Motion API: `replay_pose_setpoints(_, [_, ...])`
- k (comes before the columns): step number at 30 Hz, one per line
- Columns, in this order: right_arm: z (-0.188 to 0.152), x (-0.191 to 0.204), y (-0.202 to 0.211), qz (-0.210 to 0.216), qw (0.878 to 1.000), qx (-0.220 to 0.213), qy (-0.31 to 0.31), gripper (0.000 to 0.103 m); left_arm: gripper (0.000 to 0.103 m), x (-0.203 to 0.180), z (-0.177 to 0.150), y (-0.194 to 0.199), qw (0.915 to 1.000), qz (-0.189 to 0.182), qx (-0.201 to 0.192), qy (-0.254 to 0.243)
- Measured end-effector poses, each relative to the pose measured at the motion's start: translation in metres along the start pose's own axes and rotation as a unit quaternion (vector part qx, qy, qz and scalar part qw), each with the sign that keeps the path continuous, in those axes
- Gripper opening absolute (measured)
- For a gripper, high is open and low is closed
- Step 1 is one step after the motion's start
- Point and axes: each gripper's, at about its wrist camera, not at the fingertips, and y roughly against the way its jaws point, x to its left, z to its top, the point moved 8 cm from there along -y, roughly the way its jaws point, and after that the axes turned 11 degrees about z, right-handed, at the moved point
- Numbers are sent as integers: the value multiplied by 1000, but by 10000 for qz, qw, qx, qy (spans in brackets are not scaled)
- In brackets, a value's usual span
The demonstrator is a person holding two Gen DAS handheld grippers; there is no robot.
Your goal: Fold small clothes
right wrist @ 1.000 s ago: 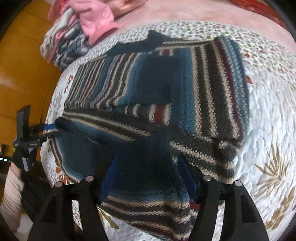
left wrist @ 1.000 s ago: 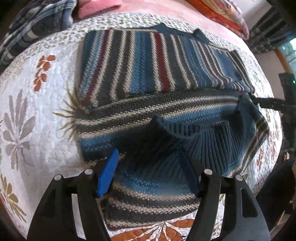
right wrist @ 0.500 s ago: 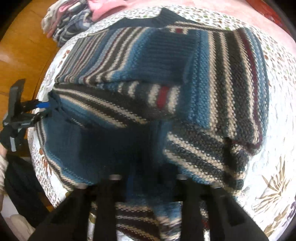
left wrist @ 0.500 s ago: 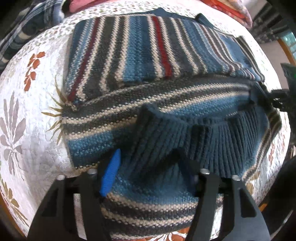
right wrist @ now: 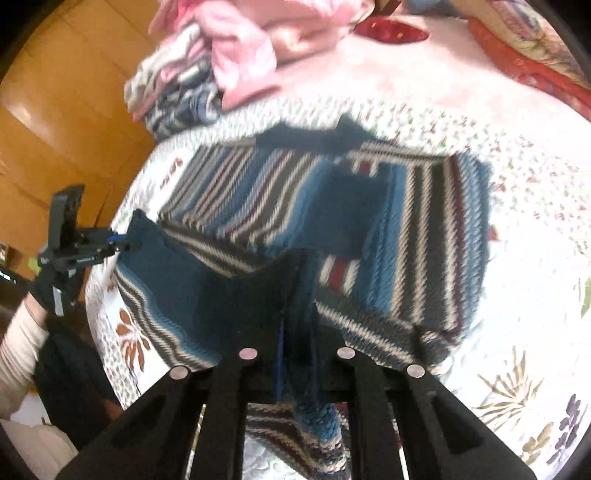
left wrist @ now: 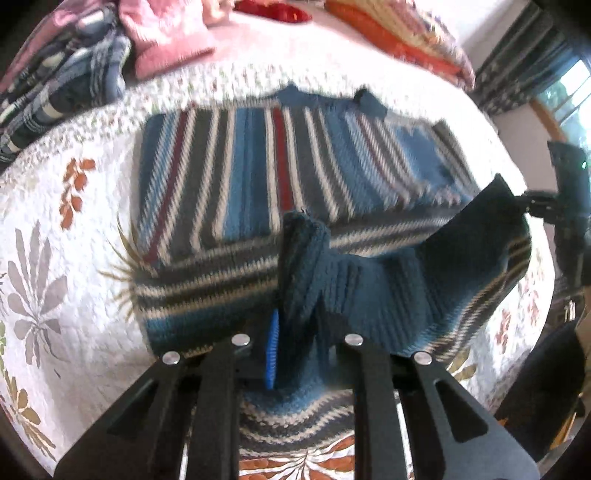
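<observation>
A blue knitted sweater [left wrist: 258, 177] with white, grey and red stripes lies flat on the quilted bedspread [left wrist: 55, 229], sleeves folded in. Its dark blue ribbed hem [left wrist: 369, 288] is raised off the bed between the two grippers. My left gripper [left wrist: 295, 343] is shut on one end of the hem, which stands up in a fold between its fingers. My right gripper [right wrist: 297, 354] is shut on the other end. In the left wrist view the right gripper [left wrist: 517, 205] pinches the hem's far corner. In the right wrist view the left gripper [right wrist: 123, 242] pinches the opposite corner of the sweater [right wrist: 424, 240].
A pile of plaid and pink clothes [left wrist: 74, 74] sits at the far left of the bed. Orange-red pillows [left wrist: 399, 33] lie at the back right. A wooden wall [right wrist: 55, 129] stands beyond the bed edge. A person's gloved hand and pale sleeve [right wrist: 22, 332] hold the left gripper.
Both grippers went from open around the hem to shut on it. They have lifted it off the bed and drawn back, so more of the bed shows.
</observation>
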Motion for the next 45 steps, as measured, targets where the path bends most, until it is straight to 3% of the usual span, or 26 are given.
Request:
replay_pose_setpoints(8, [33,-5,48,95,9949,-941,-357,11,14,16,36,39,9949,34,-854,540])
replay_pose_setpoints(11, [50,-6,63,50,9917,-1202,-445,11,14,19,64,46,9909,127,-1189,617])
replay_pose_setpoints(13, [66,-11,72,-60,9898,-1344,-467,10,14,22,81,44,9894,180,-1280,657])
replay_pose_setpoints(14, [72,-14,75,-118,9890,-1398,-468,0,14,23,89,41,9890,202,-1293,689])
replay_pose_setpoints(18, [106,-42,90,-163,9820,-1719,-769,0,14,25,124,19,9889,364,-1257,709])
replay_pose_setpoints(20, [116,-63,83,-273,9821,-1600,-954,0,14,25,135,6,9895,476,-1213,618])
replay_pose_setpoints(25, [107,-103,24,-727,9891,-655,-1096,17,14,46,131,-57,9926,816,-480,757])
replay_pose_setpoints(27, [103,-112,4,-706,9894,-499,-1167,43,14,56,119,-76,9919,717,-244,1022])
replay_pose_setpoints(29, [101,-117,-18,-551,9900,-432,-1221,53,20,62,111,-87,9906,617,-101,1217])
replay_pose_setpoints(34, [104,-125,-53,-681,9907,-120,-1172,63,30,69,99,-101,9891,543,-48,1369])
replay_pose_setpoints(35, [104,-123,-60,-771,9912,-16,-1072,56,31,69,98,-101,9890,537,-51,1376])
replay_pose_setpoints(36, [104,-118,-65,-797,9928,81,-892,33,31,69,98,-101,9893,568,-62,1343])
replay_pose_setpoints(38, [106,-109,-66,-721,9947,110,-728,12,21,66,99,-99,9904,650,-131,1211])
replay_pose_setpoints(41, [107,-99,-55,-977,9941,38,-476,10,13,59,103,-90,9902,619,-294,1221])
replay_pose_setpoints(45, [113,-87,-20,-729,9949,-426,-548,10,12,55,114,-61,9868,392,-733,1388])
